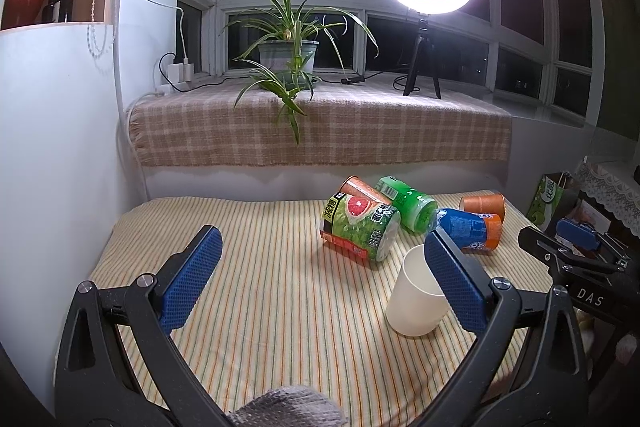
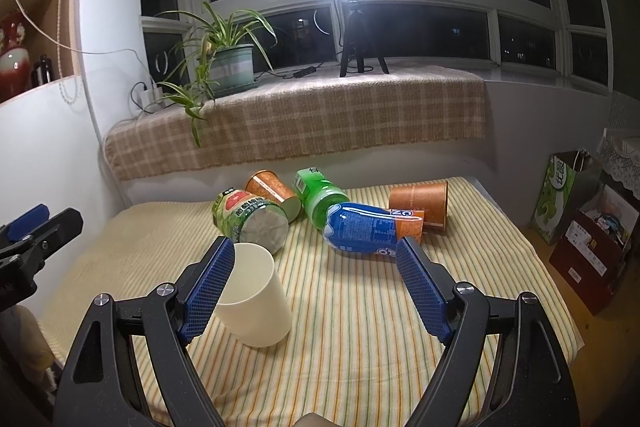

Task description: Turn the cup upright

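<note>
The cream plastic cup point(image 2: 256, 297) stands mouth-down on the striped table point(image 2: 360, 327) near the toppled drink containers point(image 2: 360, 227), both grippers, left point(image 1: 320, 279) and right point(image 2: 314, 287), with jaws wide and empty, so grasp its wall squarely, lift clear, then invert.

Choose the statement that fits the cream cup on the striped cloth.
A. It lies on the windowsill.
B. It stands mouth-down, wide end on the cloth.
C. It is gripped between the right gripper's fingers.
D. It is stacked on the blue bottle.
B: the cream cup narrows upward with its closed base on top and wide rim on the striped cloth; both grippers are open and hold nothing.
</note>
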Demonstrator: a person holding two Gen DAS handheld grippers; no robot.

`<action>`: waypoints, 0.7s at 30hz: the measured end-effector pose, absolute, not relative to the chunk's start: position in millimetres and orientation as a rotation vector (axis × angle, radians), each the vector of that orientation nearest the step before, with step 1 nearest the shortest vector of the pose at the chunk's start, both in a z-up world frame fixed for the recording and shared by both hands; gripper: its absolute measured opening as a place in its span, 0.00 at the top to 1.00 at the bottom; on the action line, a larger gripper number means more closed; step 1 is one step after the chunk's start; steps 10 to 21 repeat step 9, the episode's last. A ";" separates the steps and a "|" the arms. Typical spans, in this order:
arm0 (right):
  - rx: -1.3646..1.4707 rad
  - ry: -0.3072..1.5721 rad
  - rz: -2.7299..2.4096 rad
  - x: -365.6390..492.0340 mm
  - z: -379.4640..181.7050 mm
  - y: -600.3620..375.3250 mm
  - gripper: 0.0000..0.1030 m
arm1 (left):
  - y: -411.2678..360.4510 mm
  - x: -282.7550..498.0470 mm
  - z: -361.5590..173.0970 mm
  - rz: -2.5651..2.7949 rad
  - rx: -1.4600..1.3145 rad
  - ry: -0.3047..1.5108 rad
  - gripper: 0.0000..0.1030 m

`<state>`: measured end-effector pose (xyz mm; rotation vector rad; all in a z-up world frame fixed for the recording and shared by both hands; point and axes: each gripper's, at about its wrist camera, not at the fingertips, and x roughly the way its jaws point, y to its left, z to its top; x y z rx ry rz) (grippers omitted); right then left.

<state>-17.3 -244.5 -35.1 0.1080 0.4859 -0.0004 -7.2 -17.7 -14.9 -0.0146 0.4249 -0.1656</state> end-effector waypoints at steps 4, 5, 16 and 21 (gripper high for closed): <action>0.108 0.487 0.000 -16.9 -35.7 -244.3 0.20 | -16.8 -7.2 -15.4 -0.165 -0.014 0.422 0.00; 0.108 0.489 0.000 -16.9 -36.2 -244.5 0.20 | -15.4 -7.3 -16.3 -0.164 -0.015 0.419 0.00; 0.111 0.496 0.001 -13.9 -39.2 -245.8 0.20 | -13.2 -7.5 -17.9 -0.164 -0.015 0.418 0.00; 0.111 0.496 0.001 -13.9 -39.2 -245.8 0.20 | -13.2 -7.5 -17.9 -0.164 -0.015 0.418 0.00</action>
